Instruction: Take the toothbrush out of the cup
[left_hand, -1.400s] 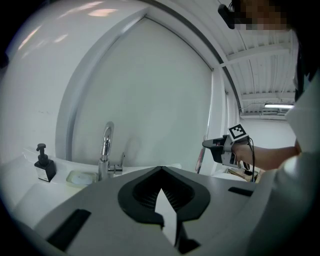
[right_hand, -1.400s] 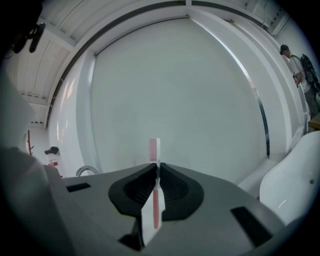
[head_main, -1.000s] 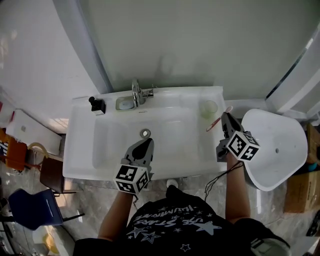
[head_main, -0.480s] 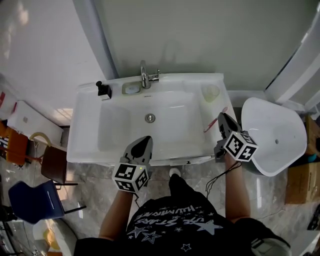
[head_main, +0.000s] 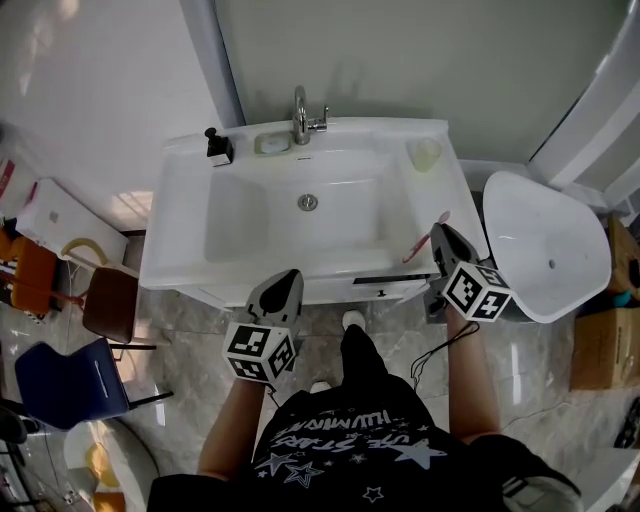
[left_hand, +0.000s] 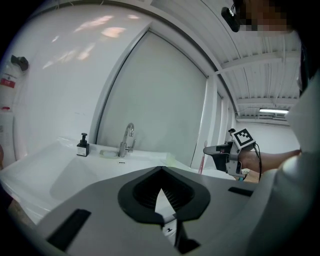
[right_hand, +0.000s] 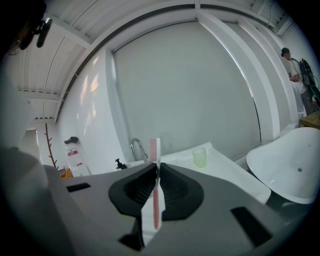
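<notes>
A pale green cup (head_main: 424, 153) stands on the back right corner of the white sink (head_main: 180, 230); it also shows in the right gripper view as the cup (right_hand: 199, 157). My right gripper (head_main: 437, 236) is shut on a pink toothbrush (head_main: 426, 238), off the sink's front right corner. In its own view the right gripper (right_hand: 156, 165) pinches the toothbrush (right_hand: 155, 195) upright, bristles on top. My left gripper (head_main: 285, 287) hangs before the sink's front edge, shut and holding nothing. The left gripper (left_hand: 161, 169) shows its jaw tips meeting.
A faucet (head_main: 303, 108) and a black soap bottle (head_main: 219, 148) stand at the sink's back edge. A white tub-shaped shell (head_main: 545, 260) sits to the right, with a cardboard box (head_main: 600, 370) beyond it. A brown chair (head_main: 110, 305) and a blue chair (head_main: 60, 385) are at left.
Both grippers have drawn back from over the basin to its front edge, toward the person. The toothbrush has come along in the right gripper, farther from the cup.
</notes>
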